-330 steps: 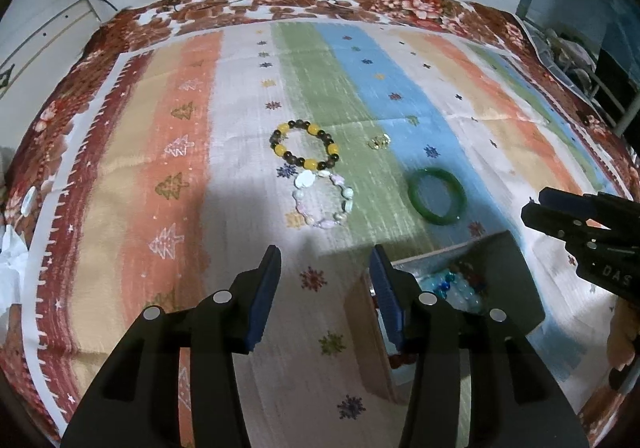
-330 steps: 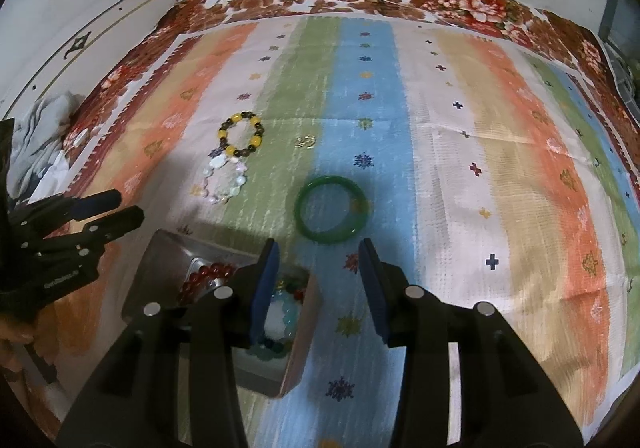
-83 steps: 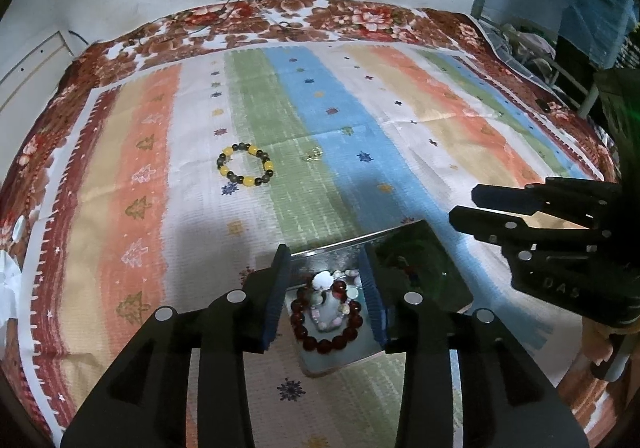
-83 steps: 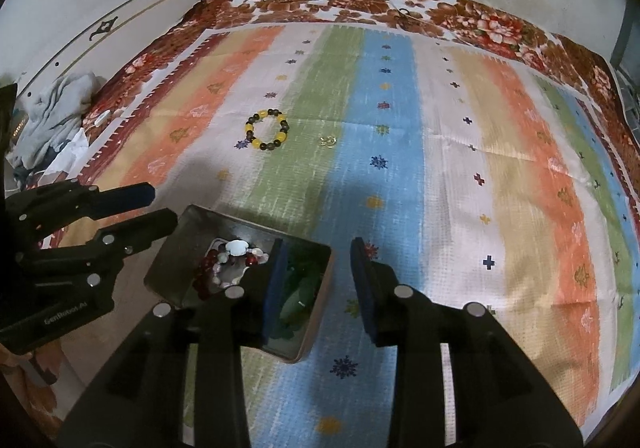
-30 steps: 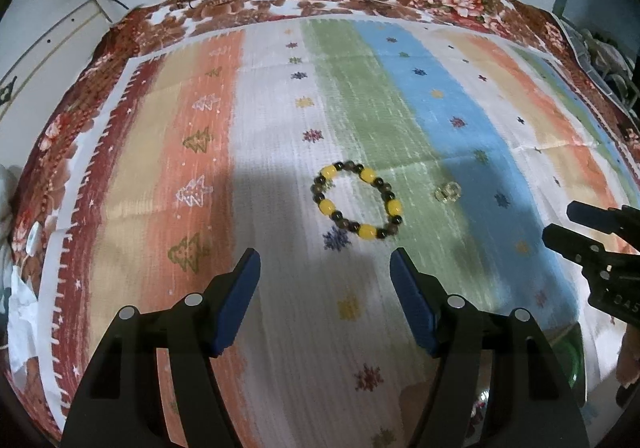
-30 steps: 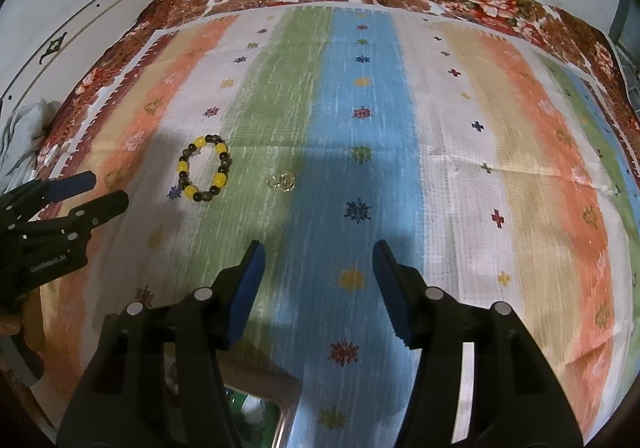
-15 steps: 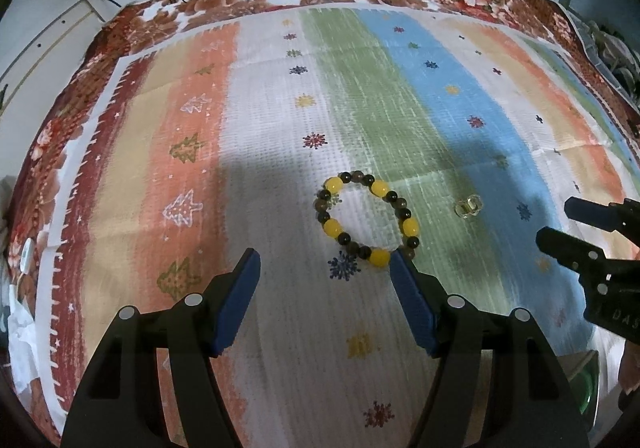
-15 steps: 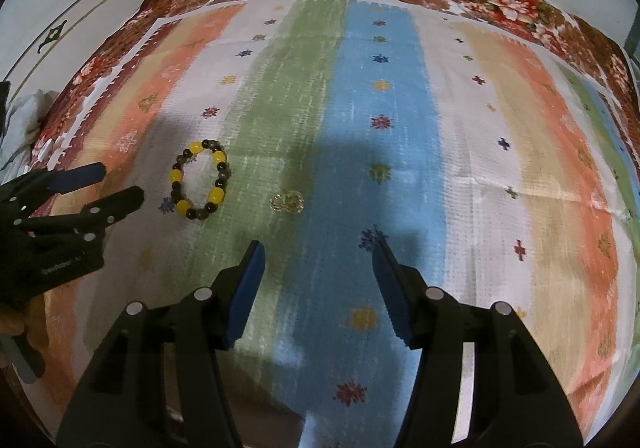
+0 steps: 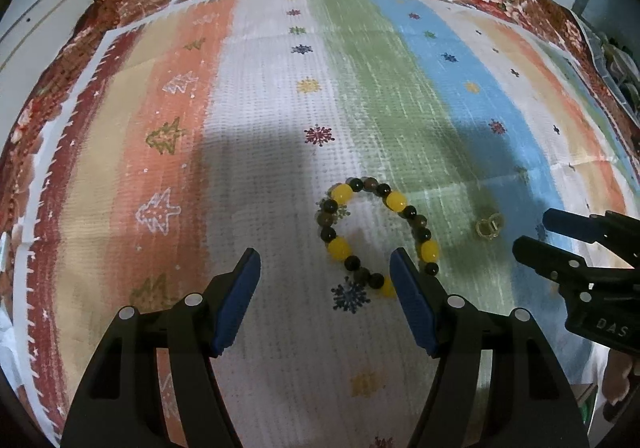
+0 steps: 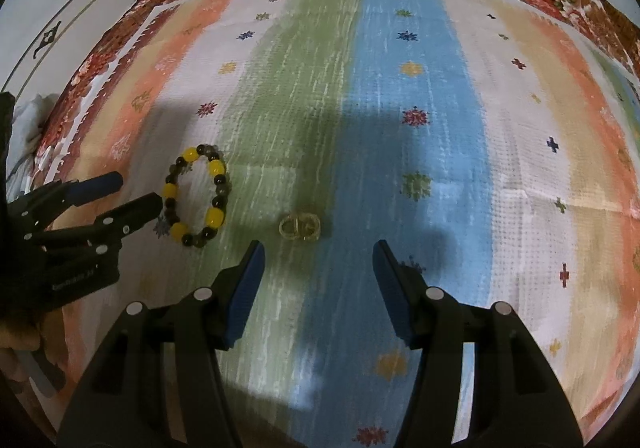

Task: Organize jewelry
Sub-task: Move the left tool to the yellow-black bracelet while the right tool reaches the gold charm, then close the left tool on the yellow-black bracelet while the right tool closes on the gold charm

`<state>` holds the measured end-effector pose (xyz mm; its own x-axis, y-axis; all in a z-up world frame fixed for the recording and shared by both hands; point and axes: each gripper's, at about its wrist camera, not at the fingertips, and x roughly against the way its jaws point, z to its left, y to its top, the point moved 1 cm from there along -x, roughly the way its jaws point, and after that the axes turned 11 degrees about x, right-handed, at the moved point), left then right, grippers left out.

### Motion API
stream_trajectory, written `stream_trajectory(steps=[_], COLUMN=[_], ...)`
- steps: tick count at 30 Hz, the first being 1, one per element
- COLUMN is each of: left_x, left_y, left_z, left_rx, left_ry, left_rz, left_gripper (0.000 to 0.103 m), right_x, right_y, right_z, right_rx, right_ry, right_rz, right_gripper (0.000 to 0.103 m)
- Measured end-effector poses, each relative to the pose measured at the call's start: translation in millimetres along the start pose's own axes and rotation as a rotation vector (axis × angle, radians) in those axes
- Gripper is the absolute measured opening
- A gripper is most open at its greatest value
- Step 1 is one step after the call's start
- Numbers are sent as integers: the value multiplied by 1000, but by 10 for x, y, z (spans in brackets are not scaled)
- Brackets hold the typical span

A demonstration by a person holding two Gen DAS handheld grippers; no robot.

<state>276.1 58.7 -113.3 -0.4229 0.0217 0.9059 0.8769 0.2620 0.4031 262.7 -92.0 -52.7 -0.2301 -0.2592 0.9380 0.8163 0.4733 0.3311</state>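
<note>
Lay flat on the striped cloth [image 9: 248,152], one yellow-and-dark beaded bracelet [image 9: 376,236], with one pair of small gold linked rings [image 10: 299,226] just beside it on the green stripe. Judged as the pick-up step: two loose pieces left to gather, neither lifted yet. Hung above the bracelet's near arc, the left gripper [image 9: 325,290], jaws wide and empty, one blue pad touching or overlapping the near beads, hard to tell which. Hung just short of the rings, on the far side from the bracelet, the right gripper [image 10: 318,280], also wide and empty. Called for next, probably: lowering each gripper astride its piece, then closing. Counted: one bracelet, one ring pair, two grippers.
</note>
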Motion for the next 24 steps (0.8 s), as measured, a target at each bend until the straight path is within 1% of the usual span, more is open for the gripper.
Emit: stream_trajectory(steps=[13, 24], left_x=[-180, -306], left_y=[51, 46], left_z=[21, 52], left_rx=[-10, -26], left_ry=[7, 34], left_rz=[36, 53], left_gripper=[67, 68], right_x=[-281, -382], right_y=[162, 182], right_z=[3, 34], right_rx=[33, 65], right_ry=[-3, -22], right_rz=[64, 84], right_gripper=[57, 57])
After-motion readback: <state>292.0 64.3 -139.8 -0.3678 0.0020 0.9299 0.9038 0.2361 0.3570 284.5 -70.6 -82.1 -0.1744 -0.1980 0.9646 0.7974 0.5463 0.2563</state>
